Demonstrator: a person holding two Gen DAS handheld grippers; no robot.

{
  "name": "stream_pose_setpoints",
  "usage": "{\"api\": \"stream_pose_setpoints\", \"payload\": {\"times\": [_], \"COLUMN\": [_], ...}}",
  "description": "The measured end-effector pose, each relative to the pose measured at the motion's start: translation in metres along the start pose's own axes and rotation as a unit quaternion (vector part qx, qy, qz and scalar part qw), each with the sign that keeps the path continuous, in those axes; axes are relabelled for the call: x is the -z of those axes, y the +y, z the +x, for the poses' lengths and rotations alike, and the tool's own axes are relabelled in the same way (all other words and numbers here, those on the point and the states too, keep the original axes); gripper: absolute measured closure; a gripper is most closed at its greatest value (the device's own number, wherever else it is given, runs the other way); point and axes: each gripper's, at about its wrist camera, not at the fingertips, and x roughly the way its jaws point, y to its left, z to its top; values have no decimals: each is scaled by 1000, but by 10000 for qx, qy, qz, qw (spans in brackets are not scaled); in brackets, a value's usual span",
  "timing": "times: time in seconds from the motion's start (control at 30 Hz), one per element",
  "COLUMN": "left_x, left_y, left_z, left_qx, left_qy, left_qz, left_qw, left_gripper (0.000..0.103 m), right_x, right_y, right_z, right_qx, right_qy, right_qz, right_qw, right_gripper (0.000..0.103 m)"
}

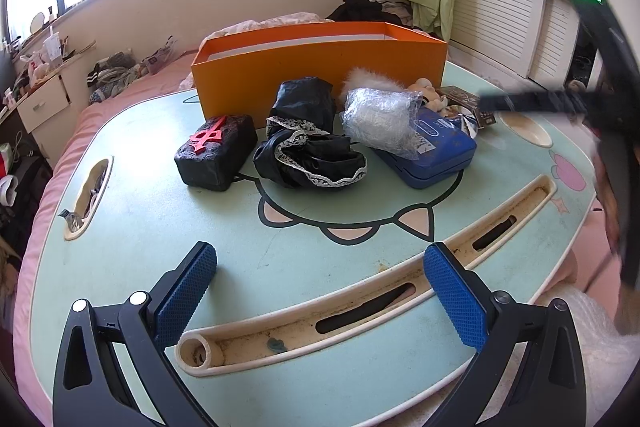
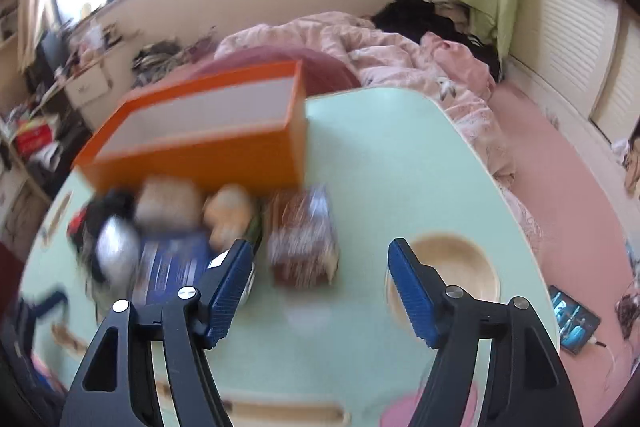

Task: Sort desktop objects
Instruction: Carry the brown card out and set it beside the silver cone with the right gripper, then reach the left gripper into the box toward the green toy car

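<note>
In the left wrist view, the left tongs [image 1: 320, 263] are at the bottom of the frame, spread wide and holding nothing, above the long groove [image 1: 360, 287] near the front edge of the green bench [image 1: 160, 147]. I judge they wait low here so that they do not block the things ahead. In the middle of the frame the objects lie in a row just in front of the orange box [image 1: 320, 75]: a black case with a red cross [image 1: 216, 153] to the left, a black lace cloth [image 1: 308, 139] in the centre, and a crumpled clear plastic bag [image 1: 382, 123] resting on a blue tin [image 1: 436, 155] to the right. Behind them a white fluffy thing [image 1: 360, 79] and a small plush toy [image 1: 428, 93] are close to the box wall. The box is open at the top, probably to receive the sorted things. At the right edge a dark blurred shape crosses the frame; it seems to be the other tool.

In the right wrist view, the picture is blurred. The right tongs [image 2: 320, 267] are also wide apart and empty, at lower centre. Just beyond the left finger is a brown patterned box [image 2: 304, 243], near the orange box [image 2: 200, 147]. It looks like the nearest candidate for a grasp, though I cannot be sure. A round cup recess [image 2: 448, 267] in the bench shows behind the right finger.
</note>
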Motion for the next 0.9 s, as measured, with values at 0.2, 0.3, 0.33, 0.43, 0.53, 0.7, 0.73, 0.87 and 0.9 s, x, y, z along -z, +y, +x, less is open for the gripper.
{"api": "stream_pose_setpoints", "payload": {"times": [0.2, 0.3, 0.33, 0.43, 0.53, 0.7, 0.73, 0.87, 0.9], "left_x": [1, -7, -14, -36, -70, -119, -128, -147, -150], "left_y": [4, 9, 12, 20, 34, 39, 40, 46, 47], "left_z": [-9, -21, -27, -36, -32, -16, -11, 6, 11], "left_qx": [242, 242, 316, 555, 1135, 843, 827, 1049, 1042], "left_qy": [-80, -234, -291, -278, -22, 238, 340, 764, 864], "left_qz": [-109, -222, -256, -396, -645, -501, -506, -717, -745], "left_qw": [9996, 9992, 9987, 9973, 9914, 9949, 9947, 9889, 9880], "left_gripper": [0, 3, 5, 10, 12, 28, 28, 32, 39], "right_x": [48, 46, 47, 49, 49, 52, 53, 54, 54], "right_y": [29, 30, 29, 25, 24, 23, 23, 24, 24], "right_z": [-10, -4, -2, 2, 4, 2, 2, 1, 1], "right_qx": [40, 29, -21, -124, -190, -213, -224, -244, -248], "right_qy": [-436, -406, -391, -369, -361, -363, -359, -358, -359], "right_qz": [-711, -767, -735, -653, -697, -725, -729, -753, -753], "right_qw": [9965, 9962, 9965, 9971, 9967, 9965, 9964, 9962, 9962], "right_gripper": [32, 31, 28, 15, 8, 7, 7, 7, 7]}}
